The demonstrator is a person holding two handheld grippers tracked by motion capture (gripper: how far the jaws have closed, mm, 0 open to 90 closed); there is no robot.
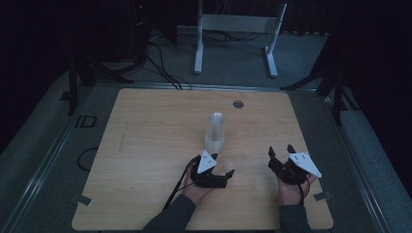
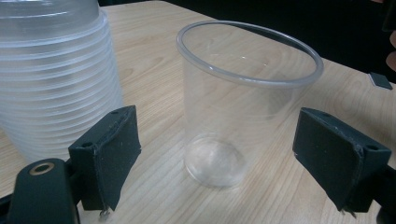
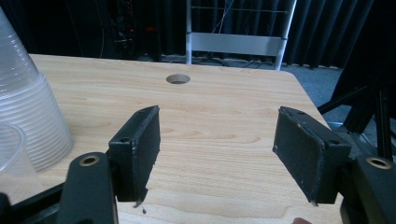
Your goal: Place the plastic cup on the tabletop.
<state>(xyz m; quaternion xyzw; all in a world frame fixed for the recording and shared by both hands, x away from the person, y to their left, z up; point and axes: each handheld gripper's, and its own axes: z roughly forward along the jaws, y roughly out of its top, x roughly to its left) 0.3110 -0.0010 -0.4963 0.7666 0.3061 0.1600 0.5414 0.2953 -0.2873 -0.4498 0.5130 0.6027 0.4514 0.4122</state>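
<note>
Black padded jaws of the left gripper point(image 2: 217, 154) stand wide on either side of a single clear plastic cup point(image 2: 243, 102), which sits upright on the wooden tabletop point(image 2: 159, 60) between the pads without touching them. Just beside it rises a stack of clear cups point(image 2: 51, 79), turned upside down. Off to the right, the right gripper point(image 3: 217, 154) hovers with jaws wide, nothing between them.
</note>
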